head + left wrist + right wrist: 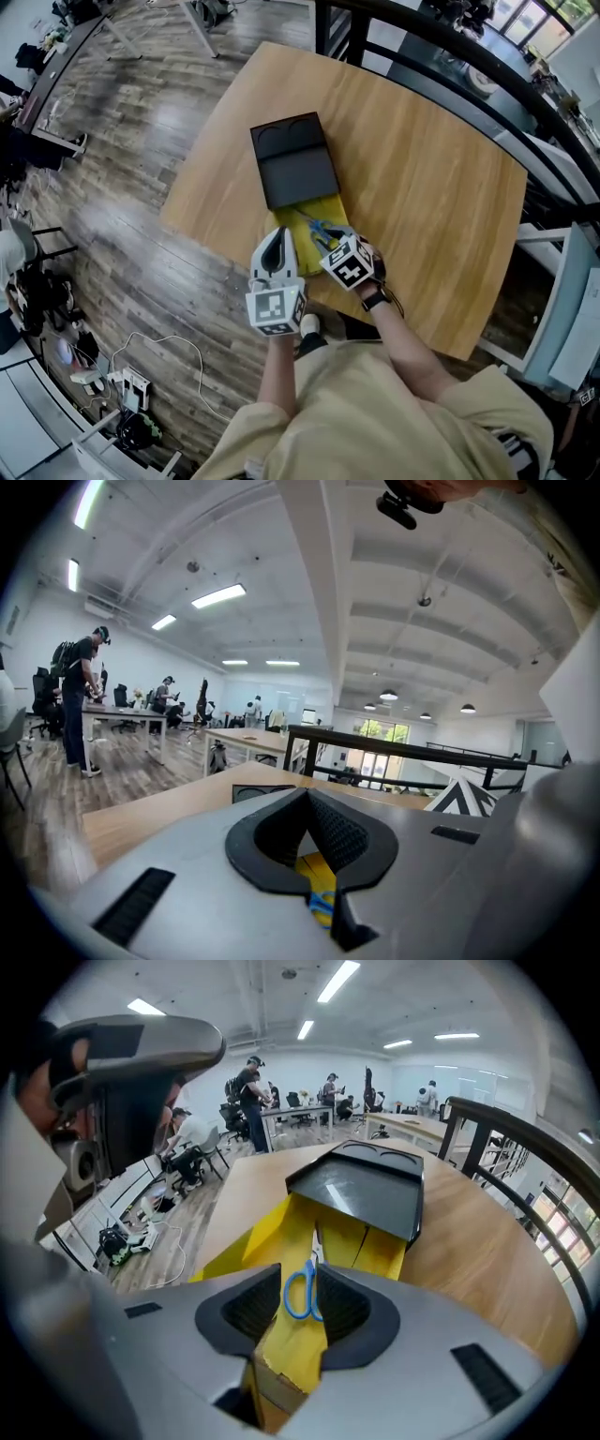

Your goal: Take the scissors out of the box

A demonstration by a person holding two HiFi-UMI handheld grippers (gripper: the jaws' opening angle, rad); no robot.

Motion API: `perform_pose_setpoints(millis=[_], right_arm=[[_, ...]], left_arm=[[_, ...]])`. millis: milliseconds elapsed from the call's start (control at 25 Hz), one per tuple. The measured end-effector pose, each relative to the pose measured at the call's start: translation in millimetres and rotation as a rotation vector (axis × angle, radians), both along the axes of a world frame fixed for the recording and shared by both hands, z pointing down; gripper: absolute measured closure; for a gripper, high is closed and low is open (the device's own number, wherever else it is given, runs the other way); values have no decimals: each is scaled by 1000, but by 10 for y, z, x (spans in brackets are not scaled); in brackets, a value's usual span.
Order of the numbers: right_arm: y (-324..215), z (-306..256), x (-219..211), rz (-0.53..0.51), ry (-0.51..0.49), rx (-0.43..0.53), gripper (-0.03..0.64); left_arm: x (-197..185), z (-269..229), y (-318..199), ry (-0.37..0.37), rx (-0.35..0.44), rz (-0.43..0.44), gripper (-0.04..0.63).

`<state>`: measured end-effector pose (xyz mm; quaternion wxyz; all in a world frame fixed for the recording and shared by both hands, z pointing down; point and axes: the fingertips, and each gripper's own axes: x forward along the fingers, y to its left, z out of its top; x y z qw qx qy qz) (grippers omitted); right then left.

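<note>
Scissors (312, 1288): lie flat in the open yellow box (267, 1241), centre frame, blue loops nearest the camera.
Long axis: runs along the box, with the blades pointing up-frame toward the dark lid (361, 1190).
Right claw (300, 1283): wide, loops between its pads but not pinched; judged aligned for the pick.
Left claw (307, 808): tips together, empty, at the box's near edge over the counter (422, 169); judged ready to steady the box.

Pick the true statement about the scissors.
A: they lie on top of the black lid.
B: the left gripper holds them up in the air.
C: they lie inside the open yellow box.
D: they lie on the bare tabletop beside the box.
C: the blue-handled scissors lie in the yellow box, between the open fingers of the right gripper.
</note>
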<state>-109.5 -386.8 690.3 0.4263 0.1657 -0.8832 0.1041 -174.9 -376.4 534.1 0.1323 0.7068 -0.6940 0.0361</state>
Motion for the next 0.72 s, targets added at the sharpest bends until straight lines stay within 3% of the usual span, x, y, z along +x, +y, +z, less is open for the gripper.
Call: perform_pose_setpoints(millis=[40,480,720], right_arm=[[-13,77,-15,-4,19,-10,513],[-187,650,-129,-63,252,-26,497],[-204,838,-144,-52,320,-78,495]], left_arm=[[-26,25,-15,7,-1,-4,594],[-167,269,-42,55,-39,-32,594],[-293,283,-32,60,-39,-42,594]])
